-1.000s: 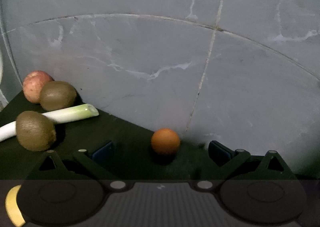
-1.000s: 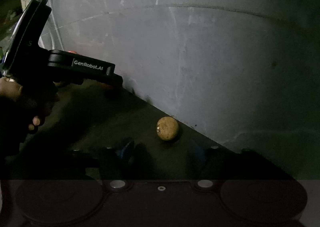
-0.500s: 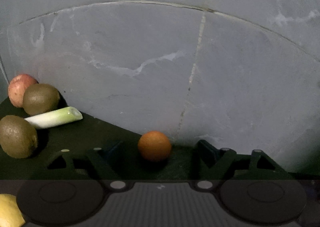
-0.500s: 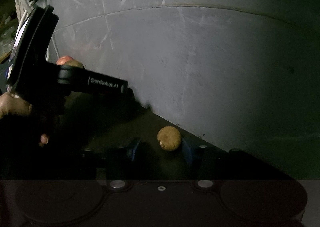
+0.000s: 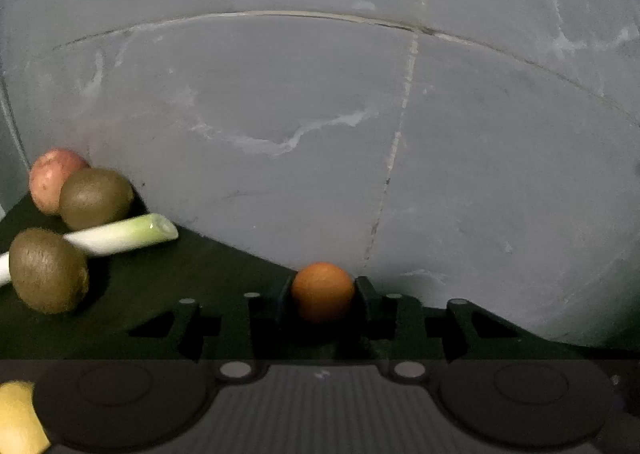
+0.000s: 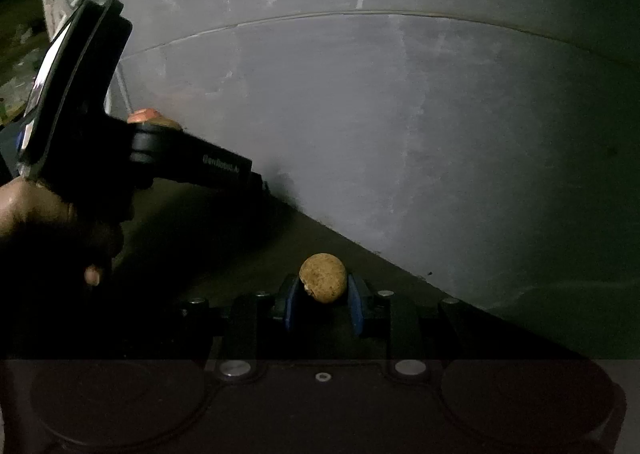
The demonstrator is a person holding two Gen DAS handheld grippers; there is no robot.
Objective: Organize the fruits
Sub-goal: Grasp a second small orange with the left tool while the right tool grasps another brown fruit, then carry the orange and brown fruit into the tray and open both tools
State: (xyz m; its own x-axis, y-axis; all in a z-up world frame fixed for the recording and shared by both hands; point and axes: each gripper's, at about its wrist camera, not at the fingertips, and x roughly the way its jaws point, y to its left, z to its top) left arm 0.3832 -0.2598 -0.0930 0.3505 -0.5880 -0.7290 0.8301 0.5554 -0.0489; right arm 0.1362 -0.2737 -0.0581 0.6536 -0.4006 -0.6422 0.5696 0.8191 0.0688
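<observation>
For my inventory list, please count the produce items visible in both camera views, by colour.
Brown: 2, kiwi, kiwi
Orange: 1, orange fruit
Pink-red: 1, round fruit
Tan: 1, speckled ball
Yellow: 1, piece at the edge
Green-white: 1, leek
Total: 7

Stuff you can't fully see here

The leek (image 5: 120, 234) runs off the left edge behind the front kiwi (image 5: 48, 272), and a yellow fruit (image 5: 18, 418) is clipped in the corner. In the right wrist view the other gripper's body (image 6: 192, 162) covers most of a reddish fruit (image 6: 142, 115); the holding hand (image 6: 44, 222) is cut off and lost in shadow.
</observation>
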